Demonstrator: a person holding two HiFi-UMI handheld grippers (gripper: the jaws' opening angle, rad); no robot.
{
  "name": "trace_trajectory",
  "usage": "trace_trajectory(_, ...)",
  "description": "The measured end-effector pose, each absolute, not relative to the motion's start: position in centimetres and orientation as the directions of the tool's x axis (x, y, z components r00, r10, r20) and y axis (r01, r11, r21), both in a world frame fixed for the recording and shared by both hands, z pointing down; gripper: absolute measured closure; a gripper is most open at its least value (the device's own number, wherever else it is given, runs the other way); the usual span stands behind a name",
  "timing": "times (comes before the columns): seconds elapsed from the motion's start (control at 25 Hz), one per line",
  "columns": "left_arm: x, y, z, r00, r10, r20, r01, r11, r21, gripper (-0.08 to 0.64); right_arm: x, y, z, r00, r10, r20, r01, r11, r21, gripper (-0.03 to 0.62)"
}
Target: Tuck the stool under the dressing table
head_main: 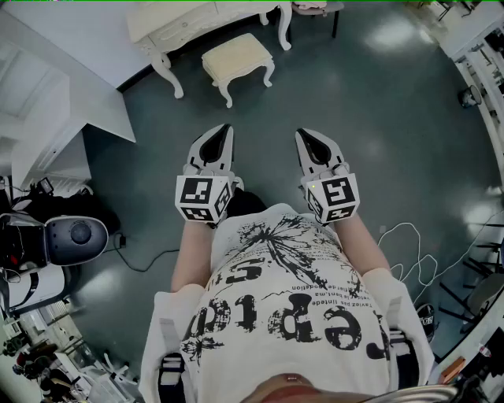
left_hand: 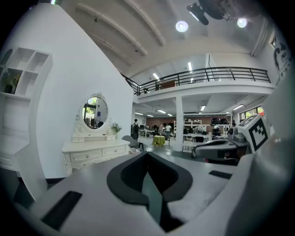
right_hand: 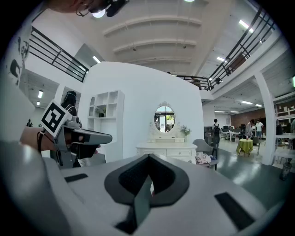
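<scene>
stool (head_main: 236,59) sits at twelve o'clock: cream cushioned top, curved white legs, just outside the white dressing table (head_main: 189,20), seemingly apart. my left gripper (head_main: 226,130) and right gripper (head_main: 302,134) are both closed, empty.

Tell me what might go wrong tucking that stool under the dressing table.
The stool stands close to the dressing table's curved legs; a skewed push may knock them.
Left gripper and right gripper are shut and empty; they may slip when pushing it.
The white cable on the floor could snag a foot.
</scene>
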State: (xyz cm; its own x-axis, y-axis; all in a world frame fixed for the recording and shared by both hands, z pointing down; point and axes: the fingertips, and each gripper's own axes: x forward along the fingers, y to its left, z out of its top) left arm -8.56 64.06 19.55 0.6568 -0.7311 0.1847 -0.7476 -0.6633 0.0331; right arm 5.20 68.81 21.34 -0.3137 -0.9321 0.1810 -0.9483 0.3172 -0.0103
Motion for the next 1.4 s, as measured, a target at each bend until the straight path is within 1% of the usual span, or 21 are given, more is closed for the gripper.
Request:
trace_trajectory(0.32, -7.9, 64.0, 20.0, 0.656, -0.729, 0.193, -0.748, -0.662, 0.043, 0.540, 5.7, 68.7, 21.7, -0.320, -0.928, 0.190, -0.946, 0.322, -0.019, 0.575)
trace_trajectory(0.52, -7.1, 63.5, 20.8, 0.660, -0.724, 0.202, -0.745, -0.665, 0.050, 0.540, 6.8, 68.4, 22.2, -0.294, -0.935, 0.199, -0.956, 0.291, -0.046, 0.575)
trace_trajectory(0.8, -6.8, 61.9, 22.7, 0.653, -0.718, 0.240, -0.749, -0.659, 0.067, 0.540, 7.8, 66.6, 24.2, -0.284, -0.929, 0.239, -0.959, 0.275, -0.073, 0.575)
trace_trajectory(1.08, -7.6, 55.2, 25.3, 0.642, -0.715, 0.278, -0.758, -0.647, 0.087, 0.540, 6.7, 60.3, 26.7, -0.318, -0.902, 0.291, -0.947, 0.315, -0.058, 0.575)
trace_trajectory(1.4, -6.0, 43.5, 26.2, 0.664, -0.686, 0.298, -0.741, -0.657, 0.136, 0.540, 8.0, 49.0, 26.9, -0.285, -0.896, 0.340, -0.956, 0.290, -0.038, 0.575)
